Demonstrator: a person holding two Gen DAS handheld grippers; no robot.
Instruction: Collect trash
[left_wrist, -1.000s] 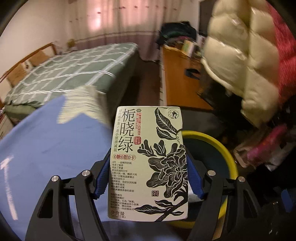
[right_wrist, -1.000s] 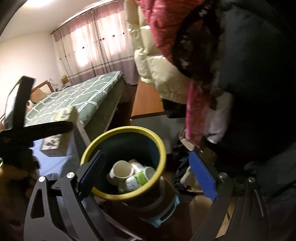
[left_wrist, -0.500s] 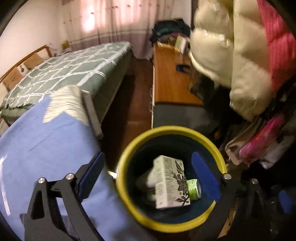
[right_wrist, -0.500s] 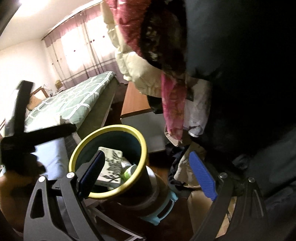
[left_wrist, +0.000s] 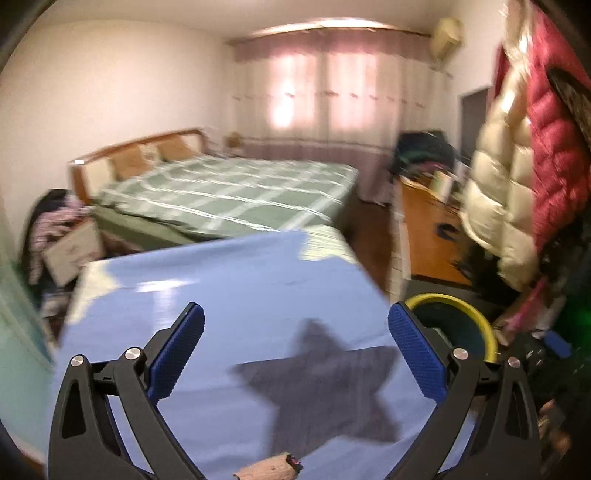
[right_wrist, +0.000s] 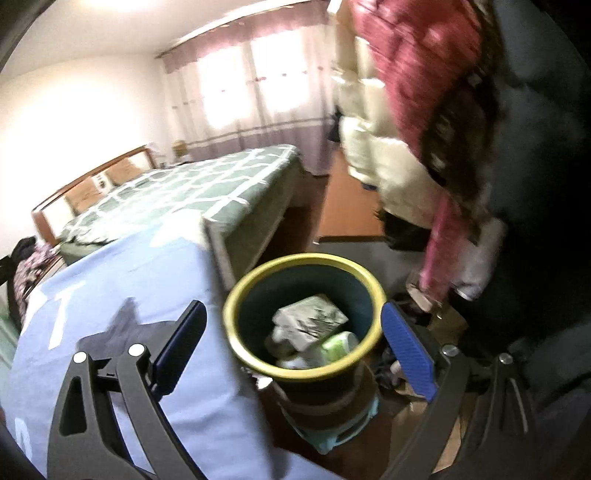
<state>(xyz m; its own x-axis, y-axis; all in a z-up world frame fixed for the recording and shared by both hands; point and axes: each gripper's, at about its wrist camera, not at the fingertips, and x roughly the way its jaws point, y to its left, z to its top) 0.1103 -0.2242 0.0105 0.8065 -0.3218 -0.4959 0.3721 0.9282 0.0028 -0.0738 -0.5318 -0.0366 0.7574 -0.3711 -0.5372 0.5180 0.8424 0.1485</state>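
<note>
- Left wrist view: my left gripper (left_wrist: 295, 349) now hangs over the blue cloth (left_wrist: 221, 295), where half a second ago it looked straight down into the bin (left_wrist: 452, 325). Its jaws are spread wide with nothing between them. The bin, yellow-rimmed, now sits just beyond my right-hand finger, low at the right; its contents are hidden from here.
- Right wrist view: my right gripper (right_wrist: 293, 341) has swung, so the bin (right_wrist: 303, 266) now lies between my spread, empty jaws rather than by the left finger. The carton (right_wrist: 310, 319) I dropped rests inside on top of the other trash, beside a green-and-white cup (right_wrist: 340, 341).
</note>
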